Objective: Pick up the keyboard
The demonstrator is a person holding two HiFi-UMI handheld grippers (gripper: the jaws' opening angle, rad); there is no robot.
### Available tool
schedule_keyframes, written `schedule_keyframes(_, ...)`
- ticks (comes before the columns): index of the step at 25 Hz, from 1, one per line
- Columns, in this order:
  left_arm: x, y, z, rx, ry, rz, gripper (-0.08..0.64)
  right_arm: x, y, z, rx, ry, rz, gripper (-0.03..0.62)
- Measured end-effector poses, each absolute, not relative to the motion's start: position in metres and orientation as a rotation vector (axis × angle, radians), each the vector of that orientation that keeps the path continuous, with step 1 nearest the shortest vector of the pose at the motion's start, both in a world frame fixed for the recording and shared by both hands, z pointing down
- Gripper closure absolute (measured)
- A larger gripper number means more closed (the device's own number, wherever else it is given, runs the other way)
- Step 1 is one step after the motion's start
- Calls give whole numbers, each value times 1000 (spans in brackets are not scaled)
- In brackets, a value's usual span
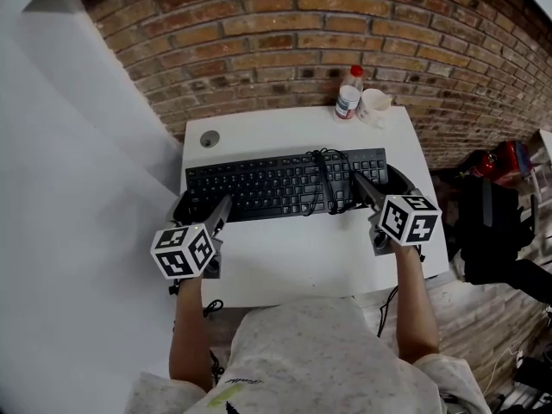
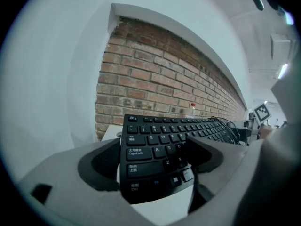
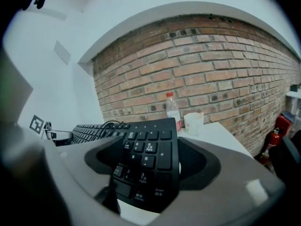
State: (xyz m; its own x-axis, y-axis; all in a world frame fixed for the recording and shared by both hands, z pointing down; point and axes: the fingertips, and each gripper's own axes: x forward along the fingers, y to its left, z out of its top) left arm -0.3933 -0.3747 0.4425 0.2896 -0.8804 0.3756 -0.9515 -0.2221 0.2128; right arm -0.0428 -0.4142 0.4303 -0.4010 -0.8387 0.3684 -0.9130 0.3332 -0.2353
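We read white legends on the keys of the black plastic keyboard. At its left end: Tab, Caps Lock, Shift, Ctrl, then Q, W, E, A, Z, X. At its right end: 2, 3, 5, 6, a plus sign, Enter. Small Chinese characters beside some legends are too fine to read.

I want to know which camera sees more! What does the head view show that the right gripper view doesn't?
Only the head view shows the person's arms, the whole keyboard from end to end, and a round grey cap in the table. Only the right gripper view shows the number keys close up, with that end of the keyboard between the right gripper's jaws. Both show the brick wall, the bottle, the cup and the cable on the keyboard.
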Motion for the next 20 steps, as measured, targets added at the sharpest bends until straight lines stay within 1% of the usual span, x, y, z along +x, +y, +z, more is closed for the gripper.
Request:
schedule_keyframes(6,-391,-385,384,2257,-1709,143,135,-40,-418,374,1659,-2491,497,219)
schedule_keyframes(11,-395,-385,348,2297,-1782,26,135,-42,-411,343,1696,-2555,408,219)
schedule_keyframes(20,-396,-381,341,2351,-1802,-52,135,-43,-404,330,1746,-2591,296,219)
